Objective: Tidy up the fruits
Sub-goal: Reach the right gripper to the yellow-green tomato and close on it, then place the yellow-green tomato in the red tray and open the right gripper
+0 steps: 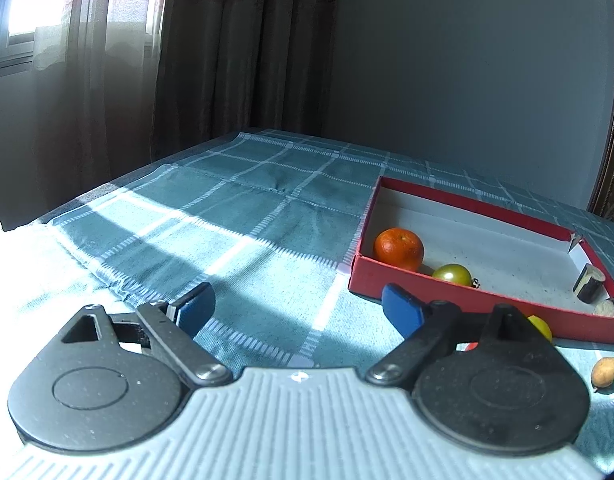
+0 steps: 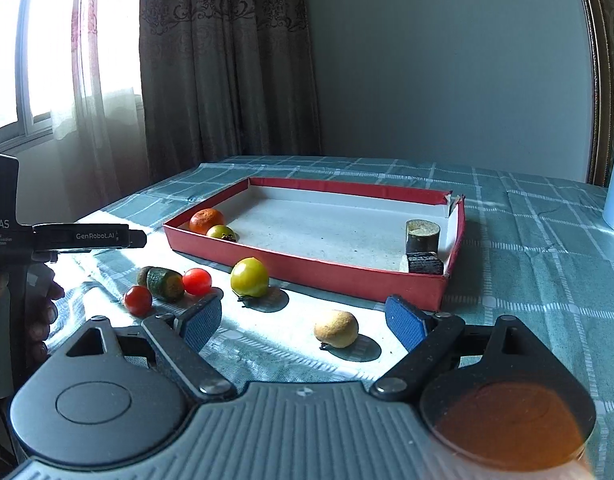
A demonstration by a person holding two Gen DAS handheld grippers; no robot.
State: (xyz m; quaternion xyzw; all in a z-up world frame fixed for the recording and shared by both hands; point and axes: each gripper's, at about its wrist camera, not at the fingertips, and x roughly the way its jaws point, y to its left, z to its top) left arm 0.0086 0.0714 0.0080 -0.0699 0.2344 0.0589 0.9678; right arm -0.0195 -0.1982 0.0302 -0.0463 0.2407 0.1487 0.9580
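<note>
Two fruits, orange point(image 2: 206, 220) and green tomato point(image 2: 221, 232), lie in red box point(image 2: 307, 268). Both grippers, left gripper point(image 1: 297, 306) and right gripper point(image 2: 303, 320), released, empty. Next, likely: right takes tan fruit point(image 2: 336, 328).

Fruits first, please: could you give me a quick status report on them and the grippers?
Left gripper and right gripper open, empty. Orange in box; yellow fruit outside on cloth. Nothing blocking.

Right tongs point(image 2: 303, 320) gape empty above a tan fruit point(image 2: 336, 328) near the red tray point(image 2: 307, 268).

Black tongs point(image 2: 303, 322) with blue ribbed pads point(image 2: 201, 322).
</note>
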